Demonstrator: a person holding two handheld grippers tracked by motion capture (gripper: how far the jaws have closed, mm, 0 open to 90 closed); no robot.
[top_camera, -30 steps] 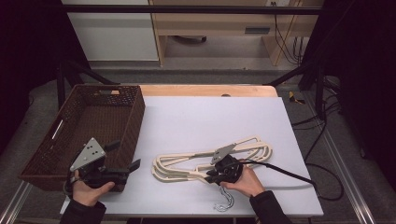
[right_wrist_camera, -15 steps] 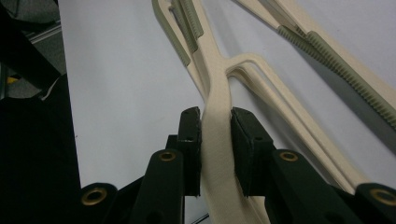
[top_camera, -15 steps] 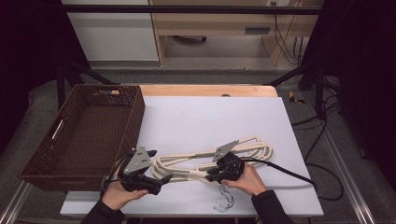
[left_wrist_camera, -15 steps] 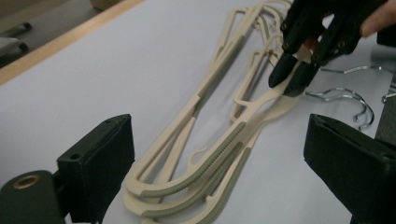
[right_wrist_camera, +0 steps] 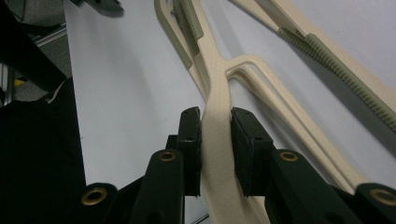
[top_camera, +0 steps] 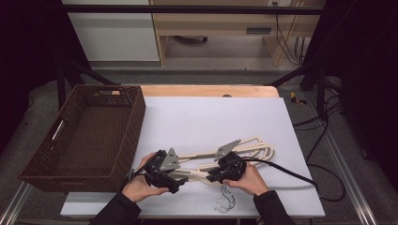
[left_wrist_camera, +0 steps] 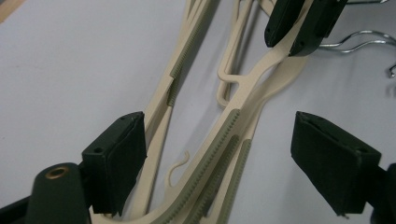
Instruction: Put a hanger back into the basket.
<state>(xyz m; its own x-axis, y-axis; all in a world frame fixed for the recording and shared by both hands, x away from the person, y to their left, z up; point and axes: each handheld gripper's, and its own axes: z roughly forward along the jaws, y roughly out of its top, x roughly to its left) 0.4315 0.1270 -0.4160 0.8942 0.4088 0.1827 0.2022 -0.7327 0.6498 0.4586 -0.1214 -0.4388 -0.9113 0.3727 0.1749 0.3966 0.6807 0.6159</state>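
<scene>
From the high view, a bundle of cream plastic coat hangers with metal hooks lies on the white table, near the front edge and a little right of the middle. A dark brown woven basket stands at the left side of the table, and nothing can be seen inside it. The right gripper rests at the neck of the hangers, and the left gripper is at their left end, just beside the basket's front corner.

In the left gripper view, the left gripper has its jaws apart on both sides of the hanger arms with their ribbed green-grey strips. The jaws have just been closing, but the pads do not press on the plastic yet; the hanger arms lie between them. I think it is better to centre the jaws so that all stacked arms come inside, and not only one arm.

In the right gripper view, the right gripper is clenched on the neck of one cream hanger, both pads touching it. This grip should stay firm while the left one closes, because the hangers are tangled and can slide. Lifting both ends together, kept level, looks to me the safest way toward the basket.
</scene>
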